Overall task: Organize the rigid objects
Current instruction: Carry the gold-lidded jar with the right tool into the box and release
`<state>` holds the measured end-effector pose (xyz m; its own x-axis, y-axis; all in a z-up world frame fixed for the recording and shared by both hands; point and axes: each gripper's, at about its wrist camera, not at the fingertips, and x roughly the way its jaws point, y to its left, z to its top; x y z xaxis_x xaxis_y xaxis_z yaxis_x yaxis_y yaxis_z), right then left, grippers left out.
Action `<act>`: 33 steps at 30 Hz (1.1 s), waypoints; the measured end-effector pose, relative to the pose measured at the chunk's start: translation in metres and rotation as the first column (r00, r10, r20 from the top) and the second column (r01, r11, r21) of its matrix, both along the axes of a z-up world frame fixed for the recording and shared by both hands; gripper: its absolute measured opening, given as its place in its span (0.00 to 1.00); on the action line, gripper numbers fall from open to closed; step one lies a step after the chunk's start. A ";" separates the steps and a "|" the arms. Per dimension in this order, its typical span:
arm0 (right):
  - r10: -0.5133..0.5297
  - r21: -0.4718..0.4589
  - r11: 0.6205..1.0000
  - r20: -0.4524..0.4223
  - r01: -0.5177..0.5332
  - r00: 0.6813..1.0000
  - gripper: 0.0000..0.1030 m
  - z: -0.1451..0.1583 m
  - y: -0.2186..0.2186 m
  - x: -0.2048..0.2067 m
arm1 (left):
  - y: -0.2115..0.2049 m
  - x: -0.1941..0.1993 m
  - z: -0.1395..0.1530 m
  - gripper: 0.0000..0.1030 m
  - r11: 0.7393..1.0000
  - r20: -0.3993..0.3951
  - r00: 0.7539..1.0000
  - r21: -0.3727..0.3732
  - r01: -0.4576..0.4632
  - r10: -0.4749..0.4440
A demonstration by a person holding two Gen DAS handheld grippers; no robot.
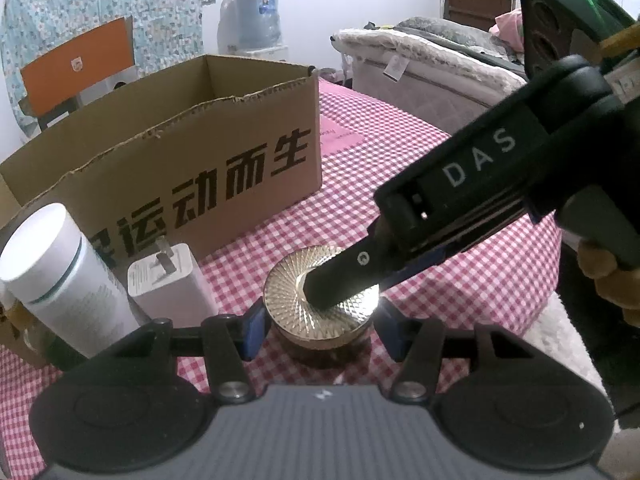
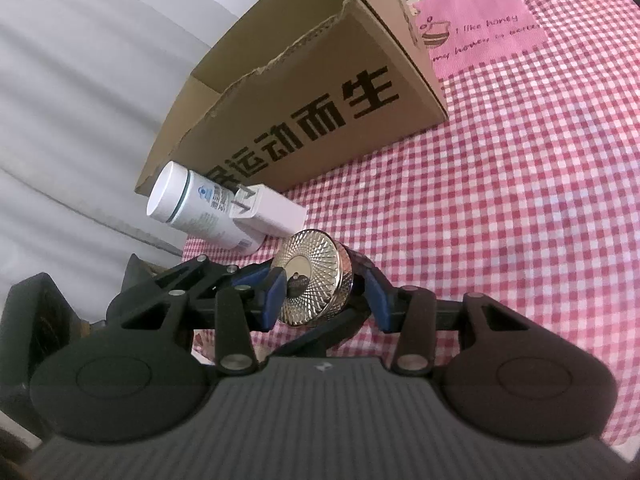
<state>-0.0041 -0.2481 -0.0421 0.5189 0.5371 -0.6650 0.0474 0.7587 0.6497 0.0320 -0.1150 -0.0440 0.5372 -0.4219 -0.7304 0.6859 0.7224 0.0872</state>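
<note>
A squat round jar (image 1: pixel 320 320) with a dark brown body and a shiny gold lid, cut in a fine radiating diamond pattern around a smooth centre disc, stands upright on the red-and-white checked cloth (image 1: pixel 460 280), close to the cloth's near edge in the left wrist view. The left gripper (image 1: pixel 318 330) has its blue-padded fingers on either side of the jar, the pads (image 1: pixel 252 332) at or just off its sides; whether they actually press it cannot be told. The right gripper (image 2: pixel 326 300) comes in from the right, its blue pads flanking the lid, with one finger lying across the lid top in the left wrist view; contact there is also unclear. Just beyond the jar, toward the cloth's left edge, a white rectangular plug adapter (image 1: pixel 168 284) stands with its metal prongs up, and beside it a white cylindrical bottle (image 1: pixel 68 276) with a white cap and a thin green band. Behind both sits an open brown cardboard box (image 1: pixel 180 148) printed with large black characters.
</note>
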 end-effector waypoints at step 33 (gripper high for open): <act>0.007 -0.002 1.000 0.027 -0.007 1.000 0.43 0.002 0.001 -0.001 | 0.000 0.003 0.002 0.55 1.000 0.003 1.000 -0.017 0.004 -0.004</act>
